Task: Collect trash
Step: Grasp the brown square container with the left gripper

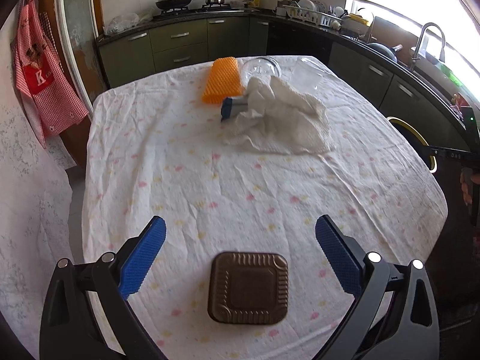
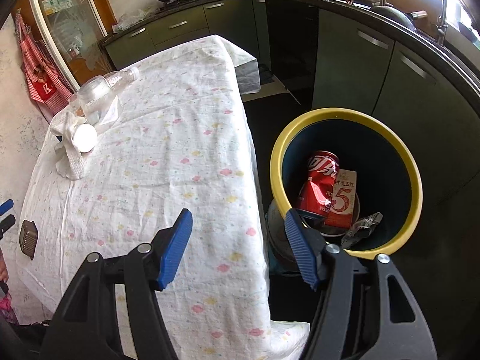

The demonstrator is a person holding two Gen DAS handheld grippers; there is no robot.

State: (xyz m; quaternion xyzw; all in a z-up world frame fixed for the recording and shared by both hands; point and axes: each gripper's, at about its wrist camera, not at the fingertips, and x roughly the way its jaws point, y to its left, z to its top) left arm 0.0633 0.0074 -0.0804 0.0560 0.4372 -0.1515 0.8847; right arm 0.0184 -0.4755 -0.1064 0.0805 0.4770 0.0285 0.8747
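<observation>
A: Trash first. Brown ribbed tray (image 1: pixel 248 288) lies flat on the table (image 1: pixel 168 162), between the blue pads of the left hand-held gripper (image 1: pixel 240 258) and a bit short of the tips. Pads stand wide apart, nothing pinched, no contact w/ tray.

B: Beyond that gripper?

A: Far ahead, crumpled white paper towel (image 1: pixel 288 120), w/ a blue-and-grey item (image 1: pixel 234 106) tucked at its left edge. Behind those an orange textured block (image 1: pixel 223 81) and clear plastic containers (image 1: pixel 307 70) near the far table edge. Can't tell what the blue item is.

B: Right side?

A: Right hand-held gripper (image 2: pixel 238 247) hangs over the table's right edge, pointed down. Jaws apart, empty. No earlier view, so only that.

B: Bin?

A: Yellow-rimmed bin (image 2: pixel 415 180) on the floor, ahead and right of the right gripper, its near rim just past the right pad. Inside: crushed red can (image 2: pixel 319 184), red-and-white carton (image 2: pixel 343 199) leaning against it, silver wrapper (image 2: pixel 364 225) lower right.

B: Anything else from that view?

A: Clear plastic bottle (image 2: pixel 105 88) on its side, far ahead-left, touching the towel heap. White round lid (image 2: pixel 85 137) resting on the towel. Brown tray again at far left, beside the left gripper's tips.
</observation>
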